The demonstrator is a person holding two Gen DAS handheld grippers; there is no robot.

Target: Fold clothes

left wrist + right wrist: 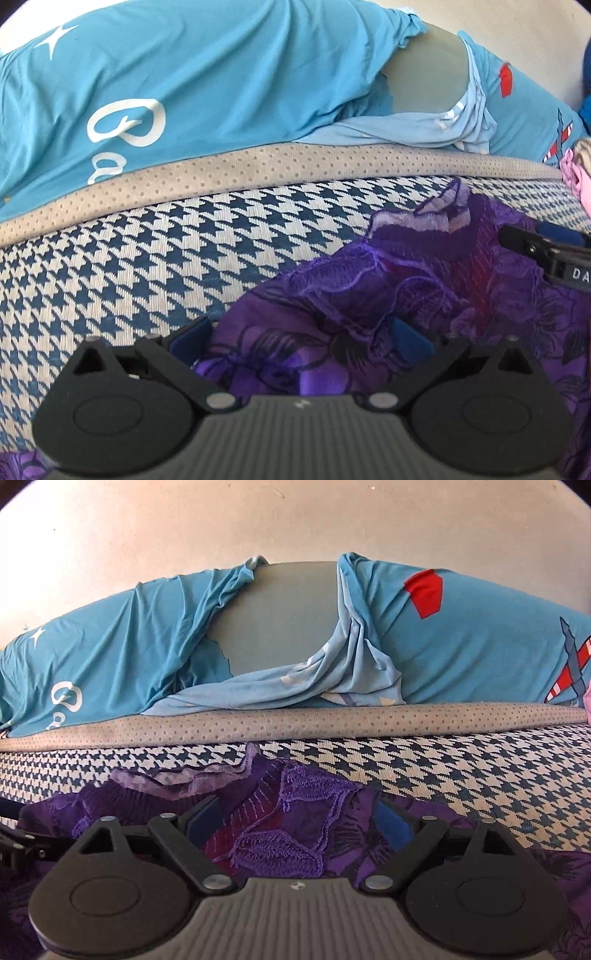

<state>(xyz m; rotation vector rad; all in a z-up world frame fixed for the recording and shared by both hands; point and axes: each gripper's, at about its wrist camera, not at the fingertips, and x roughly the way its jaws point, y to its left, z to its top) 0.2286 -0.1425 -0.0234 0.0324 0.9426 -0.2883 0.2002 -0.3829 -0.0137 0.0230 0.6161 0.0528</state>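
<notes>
A purple garment [388, 295] with floral embroidery lies crumpled on a blue-and-white houndstooth surface [147, 251]. My left gripper [299, 339] is open and low over the garment's left edge, with purple fabric bunched between its widely spread blue pads [408, 338]. The right wrist view shows the same garment [295, 812] below the open right gripper [295, 823], whose blue pads [391, 827] straddle an embroidered fold. The right gripper [546, 251] also shows at the right edge of the left wrist view, resting over the garment.
Behind the houndstooth surface runs a beige dotted strip [295, 720]. A light-blue printed cloth [461, 646] drapes a grey backrest [280, 620] under a pale wall. A pink cloth [580, 173] lies at the far right.
</notes>
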